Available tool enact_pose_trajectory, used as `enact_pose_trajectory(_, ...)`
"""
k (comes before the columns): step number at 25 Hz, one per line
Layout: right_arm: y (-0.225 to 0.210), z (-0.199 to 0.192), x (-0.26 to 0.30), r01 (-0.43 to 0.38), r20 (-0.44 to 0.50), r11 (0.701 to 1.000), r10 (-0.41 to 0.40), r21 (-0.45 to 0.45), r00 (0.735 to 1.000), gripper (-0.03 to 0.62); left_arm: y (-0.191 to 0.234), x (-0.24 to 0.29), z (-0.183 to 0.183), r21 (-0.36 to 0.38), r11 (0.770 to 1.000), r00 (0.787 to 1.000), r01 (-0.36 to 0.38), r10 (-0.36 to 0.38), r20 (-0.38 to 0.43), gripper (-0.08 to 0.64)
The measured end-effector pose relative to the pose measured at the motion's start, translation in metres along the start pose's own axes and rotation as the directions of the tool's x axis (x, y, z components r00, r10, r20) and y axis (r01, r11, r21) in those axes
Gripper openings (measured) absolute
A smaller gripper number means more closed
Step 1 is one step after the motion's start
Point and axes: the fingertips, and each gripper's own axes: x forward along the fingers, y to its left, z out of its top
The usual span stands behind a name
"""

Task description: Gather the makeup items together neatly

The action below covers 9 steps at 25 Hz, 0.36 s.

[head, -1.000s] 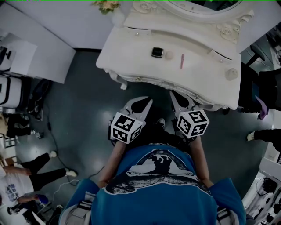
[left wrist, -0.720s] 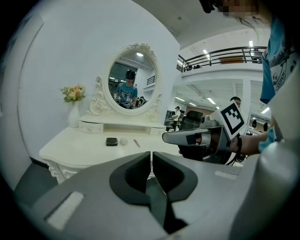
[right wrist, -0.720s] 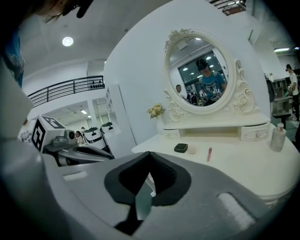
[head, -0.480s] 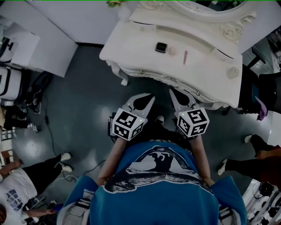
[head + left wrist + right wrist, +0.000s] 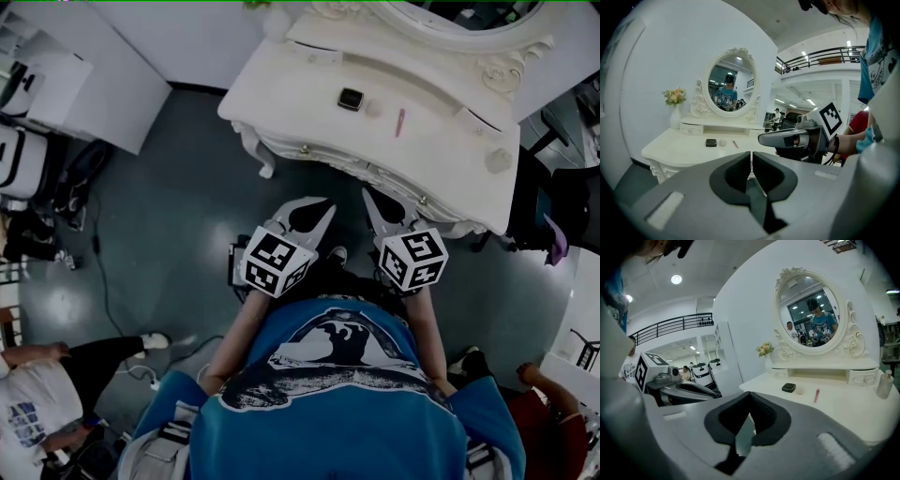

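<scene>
Sitting in a loose row upper centre, the compact, round pad and pink stick look gathered-ish or maybe waiting, with the left gripper and right gripper both pinched closed, empty.

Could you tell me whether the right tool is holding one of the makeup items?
No: the right tool is shut and empty, while the black compact lies on the dressing table.

No word, number or brand name can be read anywhere. The cube on the left hand-held gripper and the cube on the right hand-held gripper bear only black-and-white square patterns. The shirt behind them bears a picture.
</scene>
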Motion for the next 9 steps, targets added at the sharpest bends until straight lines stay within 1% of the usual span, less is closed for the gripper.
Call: enact_pose_trajectory(9, -0.0001, -0.0035, 0.0003, -0.011, -0.015, 1.000, 0.011, -0.005, 1.000, 0.003, -0.0053, 0.0012, -0.0040, 0.004, 1.000, 1.000, 0.008, -0.008, -0.007, 0.026)
